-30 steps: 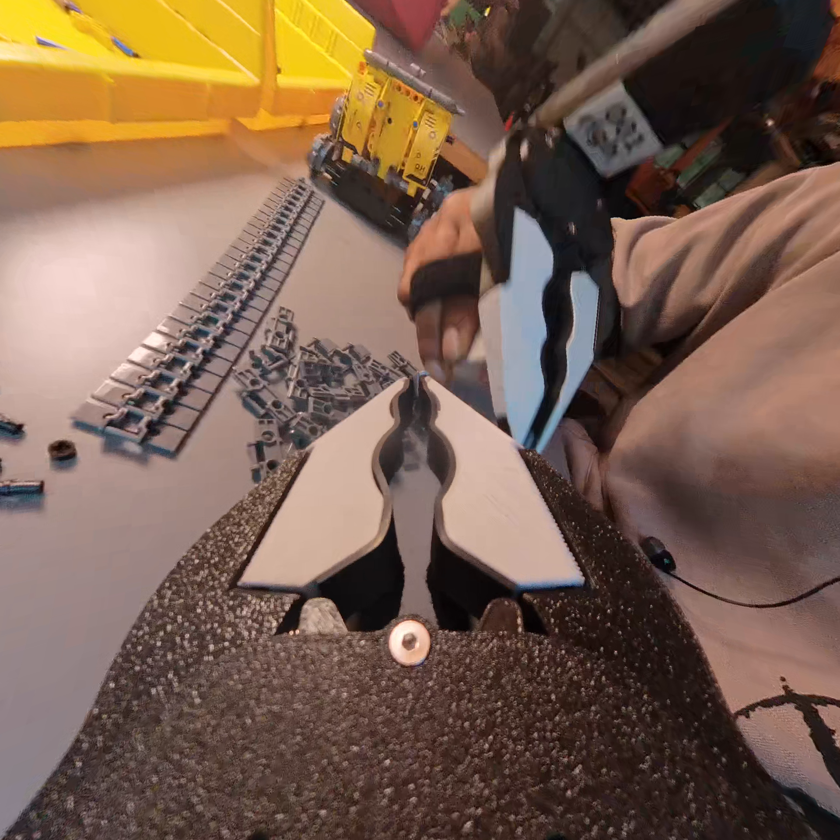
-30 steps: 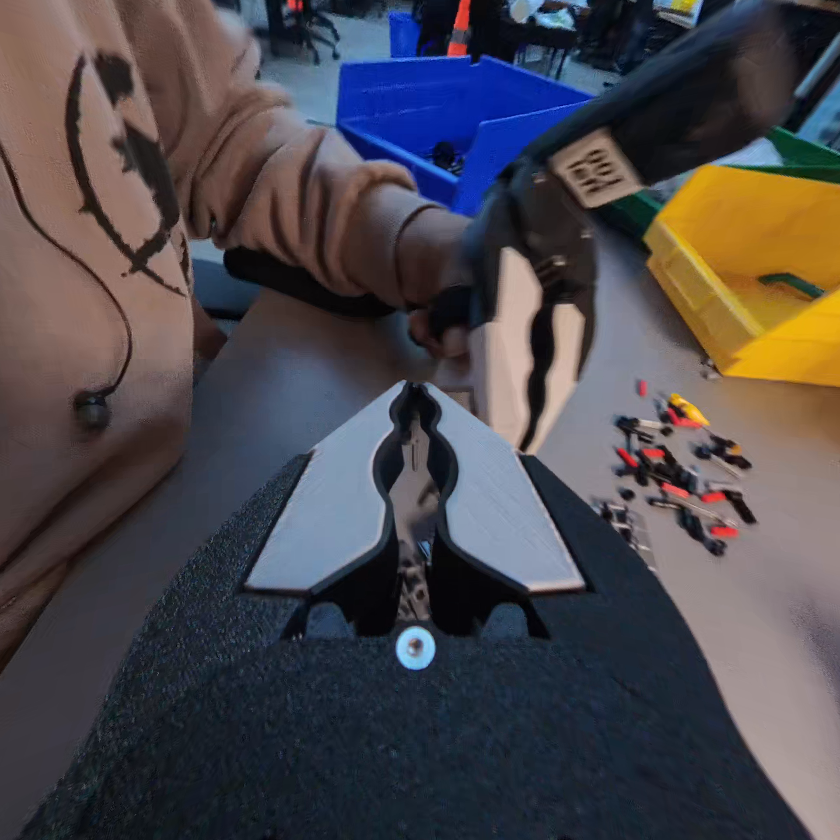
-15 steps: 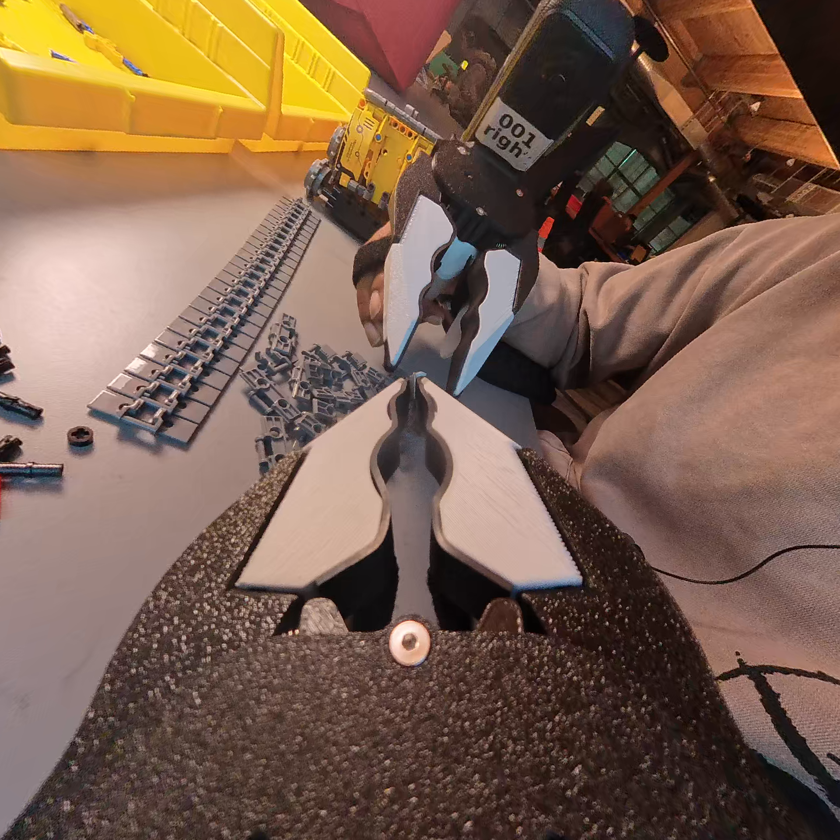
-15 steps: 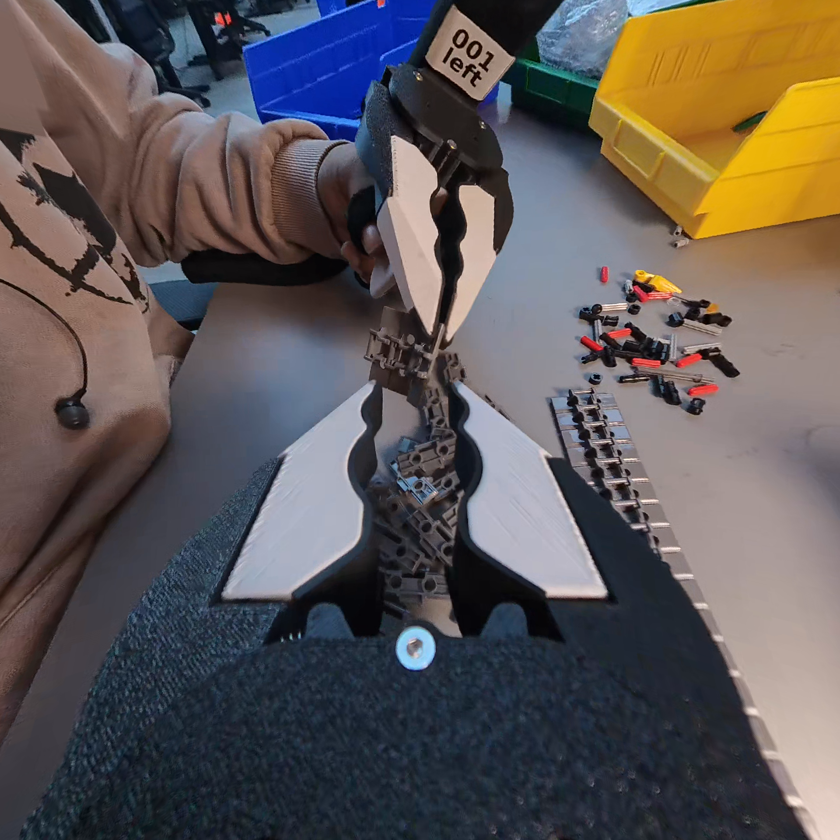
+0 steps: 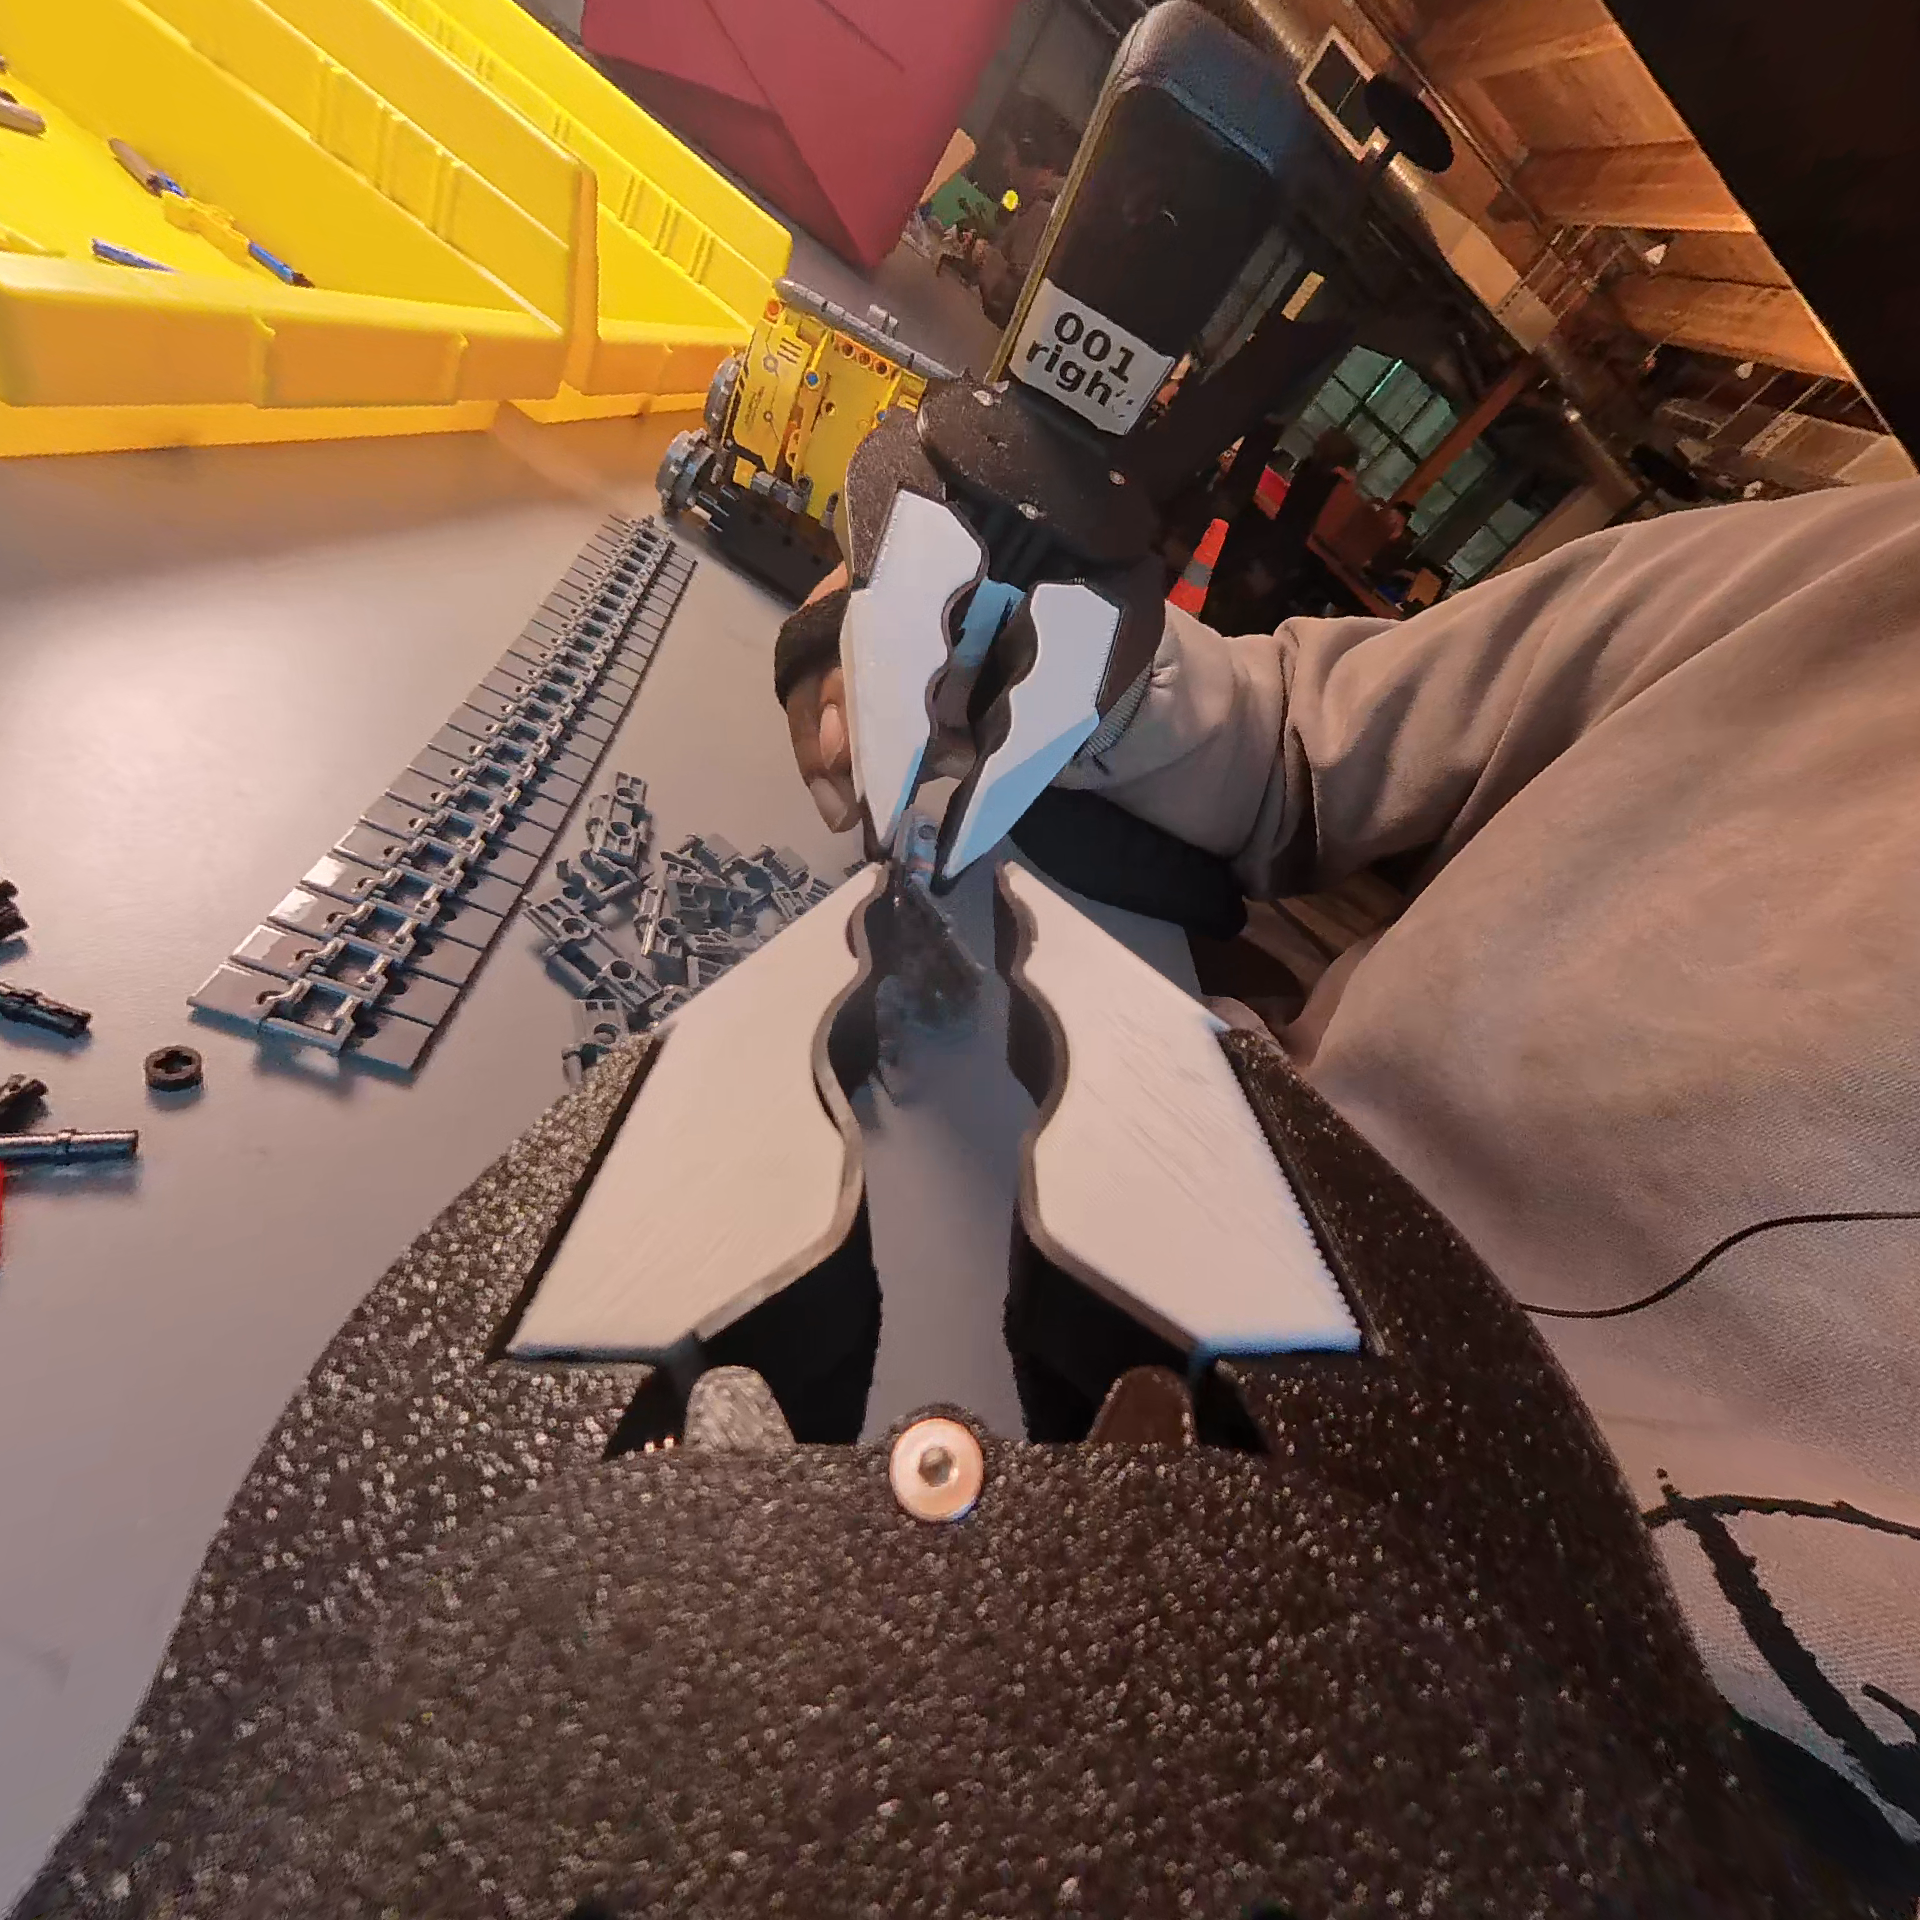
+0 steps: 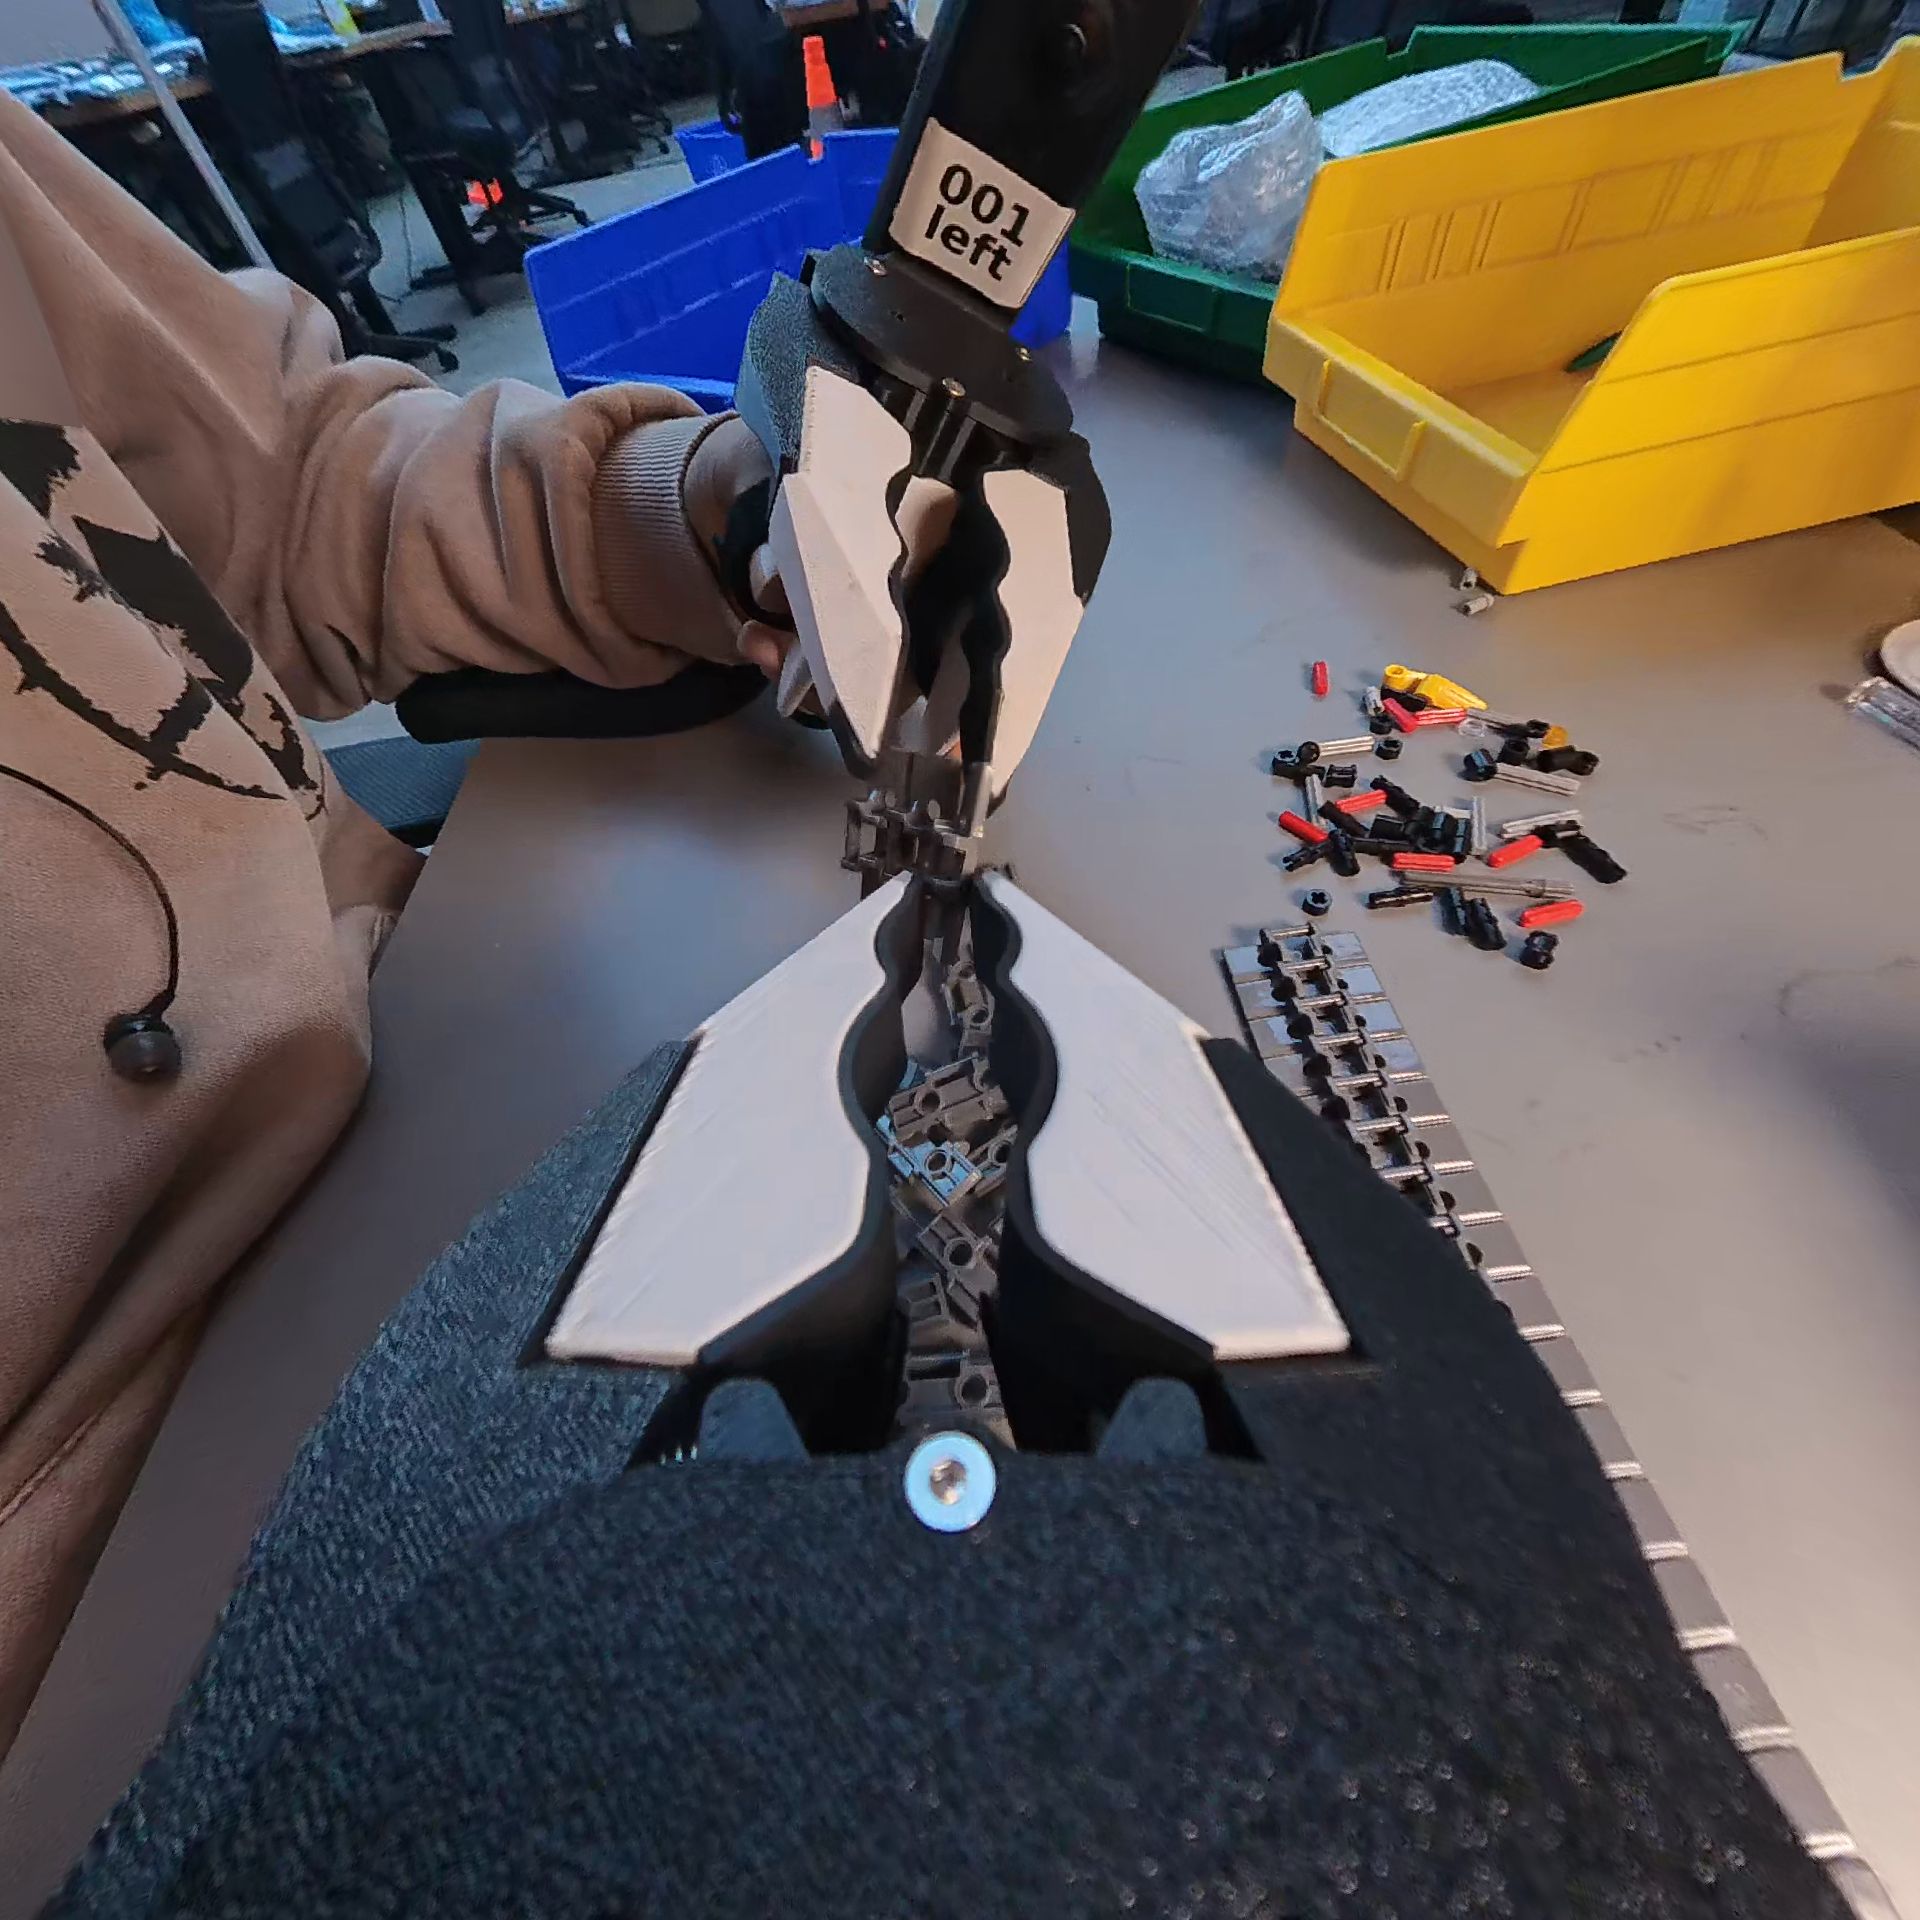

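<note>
1. The right gripper (image 6: 942,883) is clenched on a short strip of grey track links (image 6: 902,831), gripping its near end. In the left wrist view it (image 5: 914,862) comes down from 12 o'clock.
2. The left gripper (image 5: 942,883) has its jaws parted. The short strip (image 5: 925,977) shows as a dark blur in the gap between them, and I cannot tell whether either finger touches it. In the right wrist view this gripper (image 6: 935,764) meets the strip from 12 o'clock, tip to tip with the right one.
3. The grey desk (image 6: 644,935) carries everything, and both grippers are above its near edge.
4. In the right wrist view, yellow bins (image 6: 1558,343) stand at 2 o'clock, a green bin (image 6: 1174,301) at 1 o'clock and a blue bin (image 6: 665,270) at 11 o'clock. The left wrist view has the yellow bins (image 5: 312,343) at 10 o'clock.
5. A yellow and black brick-built vehicle (image 5: 810,416) stands beyond the right gripper, at 12 o'clock in the left wrist view.
6. A long assembled track (image 5: 468,810) lies flat at 9 o'clock of the left gripper. In the right wrist view it (image 6: 1351,1081) lies at 3 o'clock.
7. A pile of loose grey track links (image 5: 675,925) lies between the long track and the grippers, under the right gripper's fingers (image 6: 945,1143).
8. Small black, red and grey pins (image 6: 1434,821) lie scattered at 2 o'clock, beyond the long track.
</note>
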Motion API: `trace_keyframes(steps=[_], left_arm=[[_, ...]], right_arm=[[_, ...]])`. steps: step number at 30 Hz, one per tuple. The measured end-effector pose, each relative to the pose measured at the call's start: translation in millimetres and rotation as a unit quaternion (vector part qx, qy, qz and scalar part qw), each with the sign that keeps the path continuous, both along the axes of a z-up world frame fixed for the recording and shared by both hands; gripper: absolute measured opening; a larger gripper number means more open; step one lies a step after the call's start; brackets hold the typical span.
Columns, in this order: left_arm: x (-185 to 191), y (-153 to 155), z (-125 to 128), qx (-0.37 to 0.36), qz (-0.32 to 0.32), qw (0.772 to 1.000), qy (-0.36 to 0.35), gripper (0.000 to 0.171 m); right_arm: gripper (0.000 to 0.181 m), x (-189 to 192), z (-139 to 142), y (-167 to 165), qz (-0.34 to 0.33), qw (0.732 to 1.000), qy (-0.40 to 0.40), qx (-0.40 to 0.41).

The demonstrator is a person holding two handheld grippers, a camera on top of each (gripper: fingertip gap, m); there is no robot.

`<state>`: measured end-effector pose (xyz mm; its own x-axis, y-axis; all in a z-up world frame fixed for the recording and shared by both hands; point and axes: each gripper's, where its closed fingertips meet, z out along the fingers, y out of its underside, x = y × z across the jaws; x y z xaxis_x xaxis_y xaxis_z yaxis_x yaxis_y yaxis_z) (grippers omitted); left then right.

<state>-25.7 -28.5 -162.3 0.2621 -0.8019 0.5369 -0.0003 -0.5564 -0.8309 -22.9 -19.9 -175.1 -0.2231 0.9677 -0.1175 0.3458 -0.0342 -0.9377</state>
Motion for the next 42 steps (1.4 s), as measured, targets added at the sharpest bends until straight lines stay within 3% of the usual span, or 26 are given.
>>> trace_keyframes(steps=[3,14,24,31,35,40,42], left_arm=[[-1.5,2.4,-1.4,0.004,0.010,1.000,0.008,0.009],[-4.8,8.3,-9.1,-0.008,0.028,0.999,0.024,0.006],[-5.6,13.9,-18.7,0.073,0.070,0.986,0.135,0.002],[-3.8,12.9,-26.9,0.097,0.070,0.977,0.178,0.002],[-2.7,12.6,-29.7,0.118,0.073,0.968,0.207,0.001],[0.5,8.6,-28.6,0.088,0.062,0.977,0.182,0.000],[0.3,9.7,-33.3,0.093,0.069,0.973,0.201,0.001]], right_arm=[[0.006,0.2,2.5,0.6,-0.002,1.000,0.004,-0.003],[0.006,-0.5,5.9,5.9,-0.019,1.000,0.012,-0.012],[0.018,-7.0,9.9,6.6,-0.045,0.999,0.011,-0.013],[0.003,-12.2,-1.4,7.7,-0.061,0.998,-0.010,0.027],[0.003,-13.0,-5.0,7.4,-0.060,0.998,-0.017,0.032],[0.001,-11.3,-2.3,2.0,-0.041,0.995,-0.008,0.087],[0.000,-11.9,-4.5,1.8,-0.041,0.996,-0.010,0.073]])
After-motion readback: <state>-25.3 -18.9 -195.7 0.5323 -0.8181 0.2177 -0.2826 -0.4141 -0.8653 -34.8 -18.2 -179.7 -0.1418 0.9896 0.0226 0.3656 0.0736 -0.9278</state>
